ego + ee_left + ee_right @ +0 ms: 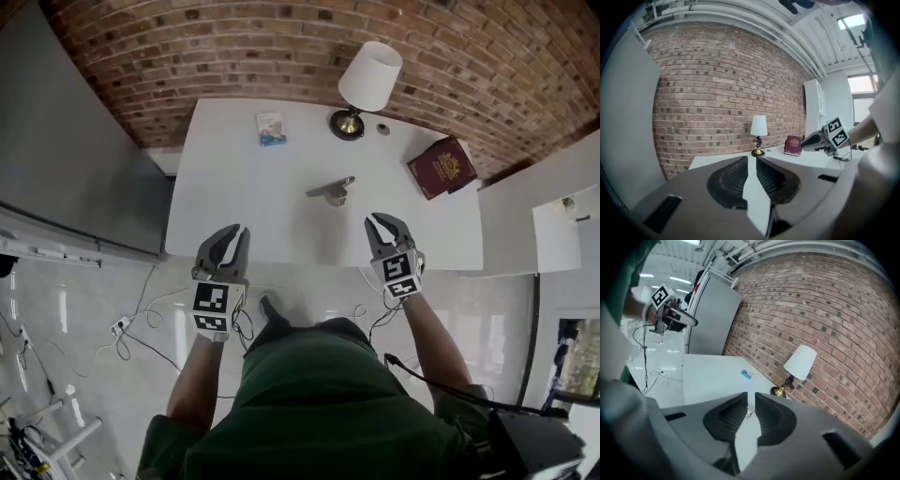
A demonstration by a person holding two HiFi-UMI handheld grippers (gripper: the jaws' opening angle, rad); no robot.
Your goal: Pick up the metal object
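Note:
The metal object (331, 190), a flat silvery piece, lies near the middle of the white table (234, 197). Both grippers hover over the table's near edge, short of it. My left gripper (234, 232) is to the object's lower left, jaws a narrow gap apart with nothing between them. My right gripper (387, 222) is to its lower right, jaws apart and empty. In the right gripper view, a small glint of the metal object (748, 413) shows through the gap of the right gripper (751, 395). The left gripper (751, 159) looks toward the lamp.
A table lamp (366, 84) stands at the table's far side with a small round item (382, 129) beside it. A dark red book (442, 167) lies at the far right and a small blue-and-white card (272, 128) at the far left. Cables (141, 323) trail on the floor.

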